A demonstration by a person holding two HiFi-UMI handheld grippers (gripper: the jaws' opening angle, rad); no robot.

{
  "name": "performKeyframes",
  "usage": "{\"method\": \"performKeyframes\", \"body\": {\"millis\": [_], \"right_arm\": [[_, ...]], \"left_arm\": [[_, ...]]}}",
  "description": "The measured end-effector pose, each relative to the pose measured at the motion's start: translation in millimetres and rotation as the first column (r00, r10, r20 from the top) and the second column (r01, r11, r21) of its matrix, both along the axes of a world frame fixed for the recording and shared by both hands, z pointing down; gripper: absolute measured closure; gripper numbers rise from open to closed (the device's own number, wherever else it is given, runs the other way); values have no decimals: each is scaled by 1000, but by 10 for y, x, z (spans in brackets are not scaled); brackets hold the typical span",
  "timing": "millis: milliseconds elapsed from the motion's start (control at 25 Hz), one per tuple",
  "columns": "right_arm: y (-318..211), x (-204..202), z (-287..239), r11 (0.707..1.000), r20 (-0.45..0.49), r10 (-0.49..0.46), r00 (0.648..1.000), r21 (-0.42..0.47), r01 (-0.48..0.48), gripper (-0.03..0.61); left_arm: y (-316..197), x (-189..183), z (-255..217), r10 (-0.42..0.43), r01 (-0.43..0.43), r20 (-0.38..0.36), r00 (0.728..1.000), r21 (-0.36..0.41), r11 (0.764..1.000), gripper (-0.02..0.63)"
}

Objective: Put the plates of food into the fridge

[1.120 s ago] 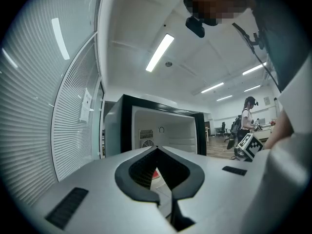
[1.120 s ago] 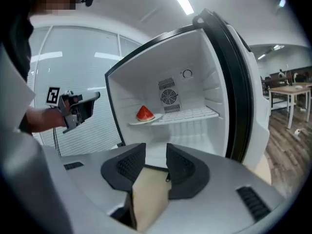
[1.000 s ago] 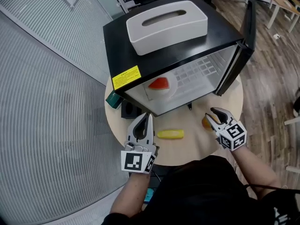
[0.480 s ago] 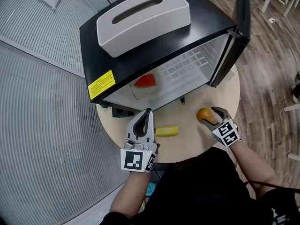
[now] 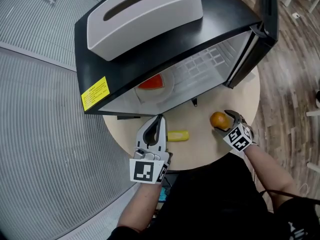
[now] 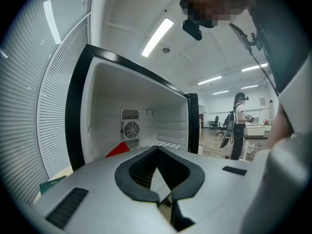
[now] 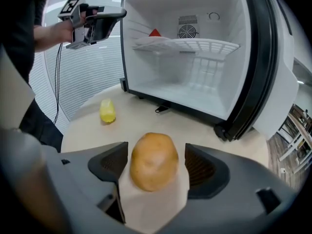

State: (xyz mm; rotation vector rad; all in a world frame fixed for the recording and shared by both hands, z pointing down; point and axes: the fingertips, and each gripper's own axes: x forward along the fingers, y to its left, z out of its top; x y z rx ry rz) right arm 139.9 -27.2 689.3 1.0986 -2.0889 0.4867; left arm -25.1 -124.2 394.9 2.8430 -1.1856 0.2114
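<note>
Fridge: a black compact fridge (image 5: 150, 59) stands on the round pale wooden desk (image 5: 200, 146). Its door (image 5: 267, 14) is swung wide open and the inside is white.
On top of the fridge: a pale grey tissue box (image 5: 142, 9) with a long slot lies on the roof. A yellow warning sticker (image 5: 94, 93) sits on the roof's front corner.
Plate of food: a white plate (image 5: 169, 85) carrying a red wedge of food (image 5: 150, 82) sits inside the fridge on the white wire shelf (image 7: 190, 45), towards the back on the side away from the door.
Loose food: a small yellow piece of food (image 5: 178, 135) lies on the bare desk in front of the fridge, between the two grippers.
Right gripper (image 7: 156, 150): it is tilted down at the desk near the door's foot. Its fingers (image 7: 202, 165) have just been opening and now stand wide apart. A brown potato (image 5: 219, 120) rests on the desk between them, with a clear gap to one pad and the other pad just beside it, so nothing is gripped.
Left gripper (image 5: 159, 120): it is held nearly level and aimed into the open fridge. Its fingers (image 6: 141, 172) are closed tip to tip with nothing between them.
</note>
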Motion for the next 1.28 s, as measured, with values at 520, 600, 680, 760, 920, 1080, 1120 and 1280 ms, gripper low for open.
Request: {"method": "performKeyframes", "body": {"millis": [520,600,680,760,920,1080,1120,1280], "right_arm": [[-93,-16,312,1000,-12,6,1000,-30,-7,232],[-103,-44,314,999,-5,-1,1000,-47,1,232],[-121,-73,291,999,-1,-12,1000,-53,12,232],[-172,-105,224,999,7,-19,1000,-42,19,232],[-253,-209,88,999,27,-30,999,-24,30,232],[-363,-314,-63,999,34,-37,999,8,37,232],[-395,-338,-111,999,32,-40,999,16,39,232],[-508,-422,-294,998,23,-53,998,44,52,232]], "left_arm": [[31,-175,75,-80,81,27,996,-19,997,609],[42,-225,56,-93,94,28,995,-18,995,609],[42,-276,13,-105,105,30,994,-9,994,609],[29,-326,-31,-118,118,29,993,5,993,609],[28,-437,-82,-147,147,18,989,15,989,609],[43,-530,-111,-162,162,2,987,23,986,609],[41,-557,-115,-167,167,-3,986,24,986,609],[39,-676,-153,-188,189,-22,982,31,982,609]]}}
